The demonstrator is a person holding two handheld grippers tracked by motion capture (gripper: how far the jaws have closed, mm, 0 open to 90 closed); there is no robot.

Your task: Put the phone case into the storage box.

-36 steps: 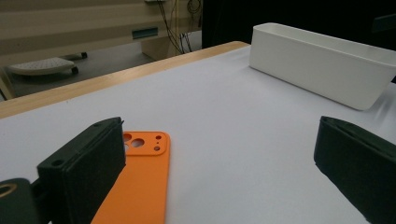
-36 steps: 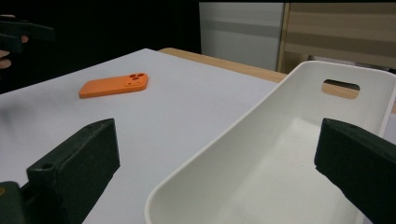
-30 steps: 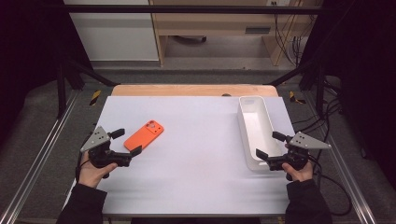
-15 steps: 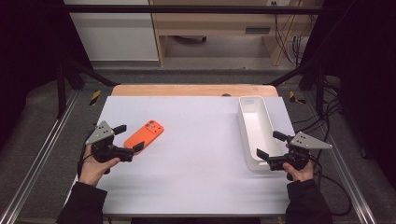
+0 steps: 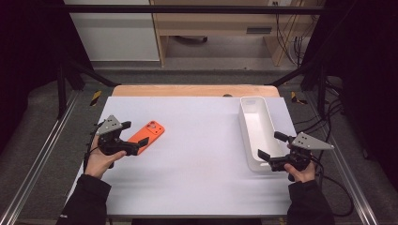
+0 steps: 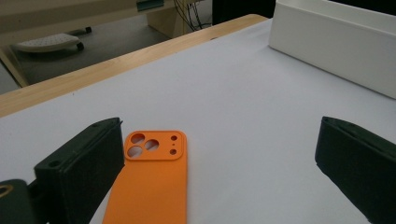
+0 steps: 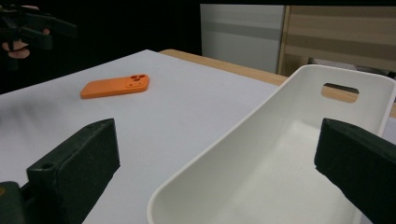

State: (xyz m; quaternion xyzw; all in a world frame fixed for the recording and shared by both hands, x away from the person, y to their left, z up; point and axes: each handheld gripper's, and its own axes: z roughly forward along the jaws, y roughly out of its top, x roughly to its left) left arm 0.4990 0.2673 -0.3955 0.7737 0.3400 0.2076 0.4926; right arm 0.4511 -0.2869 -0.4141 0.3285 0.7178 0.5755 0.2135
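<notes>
An orange phone case (image 5: 151,131) lies flat on the white table, camera holes pointing away from me. My left gripper (image 5: 135,134) is open at the case's near end. In the left gripper view the case (image 6: 154,182) lies just inside the left jaw, and the gripper (image 6: 222,140) has wide free space on its right. My right gripper (image 5: 271,145) is open at the near end of a long white tray (image 5: 245,125). From the right gripper view the tray's rounded near corner (image 7: 201,182) lies between the jaws of the gripper (image 7: 217,135). The tray is empty.
A wooden strip (image 5: 187,90) runs along the table's far edge. Metal frame rails (image 5: 42,150) flank both sides, and cables (image 5: 335,187) hang at the right. In the right gripper view the phone case (image 7: 116,86) and my left gripper (image 7: 32,28) sit far off.
My left gripper has moved forward, away from me, and closed in on the near end of the phone case. The right gripper has hardly shifted.
</notes>
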